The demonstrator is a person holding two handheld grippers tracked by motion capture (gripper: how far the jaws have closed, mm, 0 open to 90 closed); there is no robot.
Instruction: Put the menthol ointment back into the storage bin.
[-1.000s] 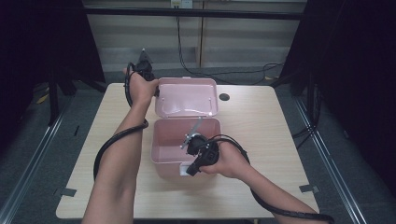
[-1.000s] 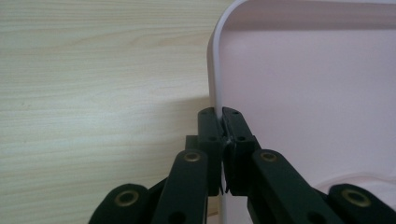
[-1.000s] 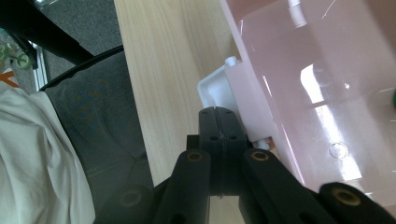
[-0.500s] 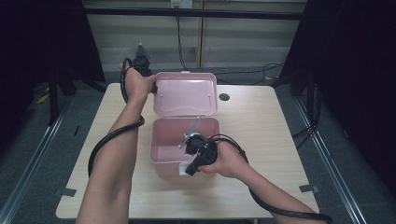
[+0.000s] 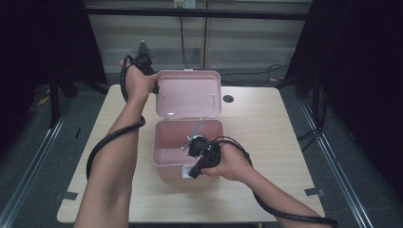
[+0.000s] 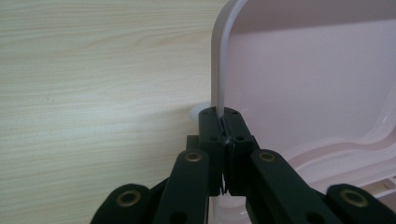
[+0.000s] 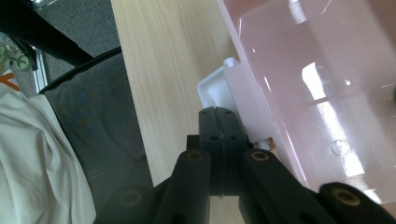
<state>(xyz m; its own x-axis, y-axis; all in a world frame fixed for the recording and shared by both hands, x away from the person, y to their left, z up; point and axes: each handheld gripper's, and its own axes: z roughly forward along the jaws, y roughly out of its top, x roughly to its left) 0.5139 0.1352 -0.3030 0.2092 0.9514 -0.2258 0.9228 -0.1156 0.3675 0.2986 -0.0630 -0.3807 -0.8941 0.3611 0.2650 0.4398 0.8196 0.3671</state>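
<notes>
While the right hand-held gripper (image 5: 197,153) stays clamped on the pink box's (image 5: 171,159) white latch (image 7: 219,88), the lid (image 5: 189,93) has swung more upright. The left hand-held gripper (image 6: 223,122), pinching the lid's edge (upper left of the high view), has raised it; opening looks nearly done.

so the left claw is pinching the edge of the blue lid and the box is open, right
Not quite: the lid is pink, not blue, as the high view shows. The rest holds: the left claw is shut on the lid's edge, and the box stands open.
</notes>
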